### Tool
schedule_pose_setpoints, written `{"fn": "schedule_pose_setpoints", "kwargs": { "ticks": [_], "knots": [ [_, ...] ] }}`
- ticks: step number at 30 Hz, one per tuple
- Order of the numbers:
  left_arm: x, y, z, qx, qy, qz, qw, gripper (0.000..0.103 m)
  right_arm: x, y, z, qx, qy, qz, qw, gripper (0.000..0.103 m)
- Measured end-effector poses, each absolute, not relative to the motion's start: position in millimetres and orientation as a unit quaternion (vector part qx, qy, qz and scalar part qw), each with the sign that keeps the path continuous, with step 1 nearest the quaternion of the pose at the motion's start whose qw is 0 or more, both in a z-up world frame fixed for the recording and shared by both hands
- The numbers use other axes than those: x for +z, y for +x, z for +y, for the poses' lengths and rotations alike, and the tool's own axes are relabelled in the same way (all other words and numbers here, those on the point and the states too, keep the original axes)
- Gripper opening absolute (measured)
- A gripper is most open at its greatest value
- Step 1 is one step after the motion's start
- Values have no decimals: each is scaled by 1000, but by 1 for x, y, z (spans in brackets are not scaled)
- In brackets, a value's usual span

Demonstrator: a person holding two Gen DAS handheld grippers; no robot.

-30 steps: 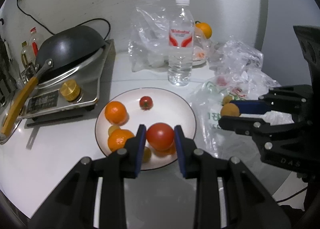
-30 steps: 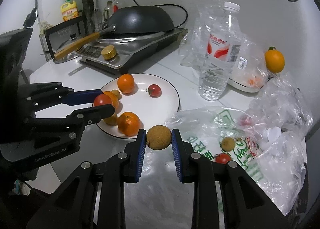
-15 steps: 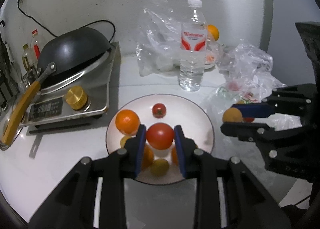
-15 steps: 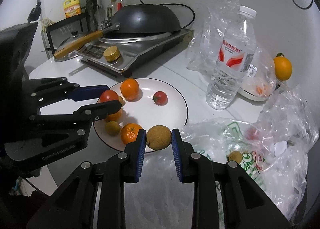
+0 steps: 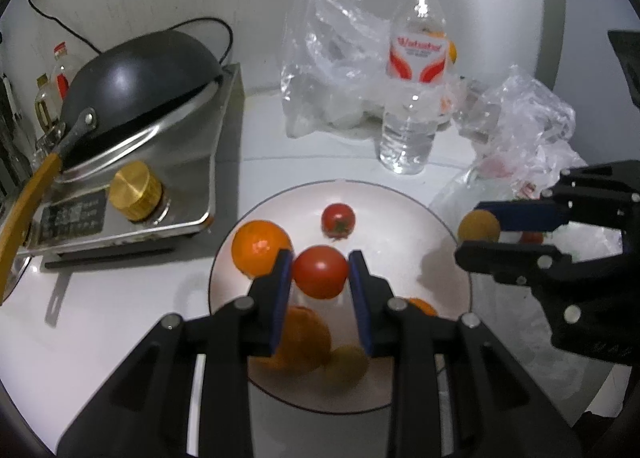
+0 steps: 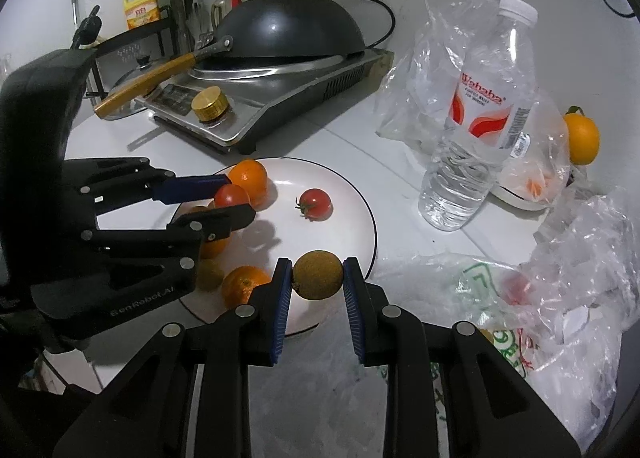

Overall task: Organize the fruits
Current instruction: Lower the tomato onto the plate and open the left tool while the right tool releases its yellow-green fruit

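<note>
My left gripper [image 5: 319, 271] is shut on a red tomato [image 5: 320, 271] and holds it above the white plate [image 5: 420, 218]. The plate holds oranges [image 5: 260, 246], a small tomato [image 5: 338, 219] and small brown fruits [image 5: 347, 364]. My right gripper [image 6: 317, 276] is shut on a round brown fruit [image 6: 318, 275] over the plate's near right rim [image 6: 370, 218]. In the right wrist view the left gripper [image 6: 230, 200] hovers over the plate's left side. The right gripper also shows in the left wrist view [image 5: 478, 228].
An induction cooker with a black wok [image 5: 136, 78] stands left of the plate. A water bottle [image 6: 476, 130] and clear bags [image 5: 332, 70] stand behind it. A plastic bag with more fruit [image 6: 516, 286] lies to the right. An orange [image 6: 582, 138] sits far right.
Both grippers moved forward over the plate with their fruits still held. The right gripper went from over the bag to over the plate's rim.
</note>
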State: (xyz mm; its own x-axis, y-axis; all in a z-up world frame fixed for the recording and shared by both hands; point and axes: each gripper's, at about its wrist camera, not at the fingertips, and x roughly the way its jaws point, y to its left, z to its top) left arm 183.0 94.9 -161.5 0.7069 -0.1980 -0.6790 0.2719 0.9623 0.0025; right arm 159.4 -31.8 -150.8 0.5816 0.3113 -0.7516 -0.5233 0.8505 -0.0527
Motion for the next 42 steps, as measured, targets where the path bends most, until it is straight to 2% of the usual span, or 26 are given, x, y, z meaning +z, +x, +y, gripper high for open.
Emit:
{"fn": "schedule_pose_setpoints", "kwargs": {
  "ticks": [15, 29, 42],
  "knots": [
    [-175, 197, 103, -121, 29, 387, 914, 31, -161, 175, -18, 246, -142, 401, 871, 28],
    [-157, 171, 127, -127, 5, 350, 928, 33, -164, 185, 2, 243, -141, 404, 871, 28],
    [-163, 171, 153, -124, -21, 343, 931, 34, -182, 214, 30, 248, -140, 422, 860, 28]
  ]
}}
